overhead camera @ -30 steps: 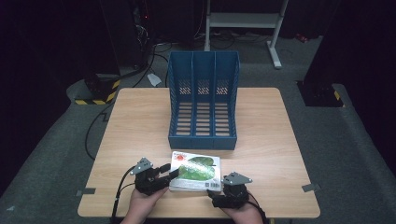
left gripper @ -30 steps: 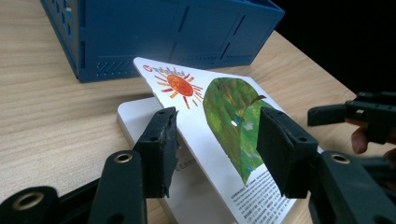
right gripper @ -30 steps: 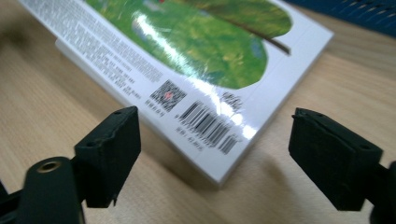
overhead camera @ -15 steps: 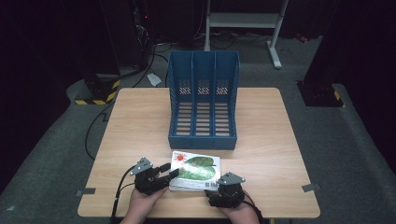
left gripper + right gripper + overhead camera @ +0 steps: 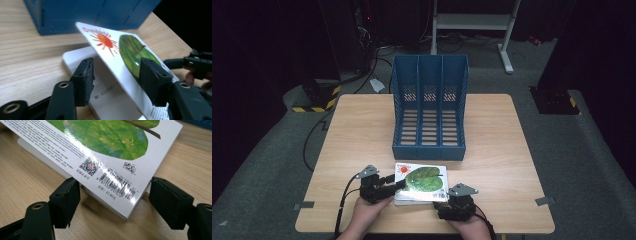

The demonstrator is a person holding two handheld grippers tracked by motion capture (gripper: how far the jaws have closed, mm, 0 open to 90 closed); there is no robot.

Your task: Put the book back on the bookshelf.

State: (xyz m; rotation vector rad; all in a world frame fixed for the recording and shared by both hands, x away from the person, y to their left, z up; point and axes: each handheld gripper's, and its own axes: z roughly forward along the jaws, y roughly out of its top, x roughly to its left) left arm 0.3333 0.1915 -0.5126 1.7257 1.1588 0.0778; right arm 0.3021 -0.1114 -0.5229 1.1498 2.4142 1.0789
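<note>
A white book (image 5: 422, 179) with a green leaf and a red sun on its cover lies near the table's front edge, on top of a plain white book (image 5: 105, 100). My left gripper (image 5: 398, 184) reaches in from the left. The top book's (image 5: 130, 47) left edge is tilted up between its jaws (image 5: 116, 77), and a gap shows at the left pad. My right gripper (image 5: 444, 201) is at the front right corner. Its jaws (image 5: 115, 202) have just been closing and straddle the barcode corner of the book (image 5: 105, 142) without touching it.
A blue three-slot file rack (image 5: 429, 110) stands upright on the wooden table (image 5: 362, 130) just behind the books. Its base (image 5: 87, 15) is close beyond the raised edge. Dark floor, cables and a metal stand surround the table.
</note>
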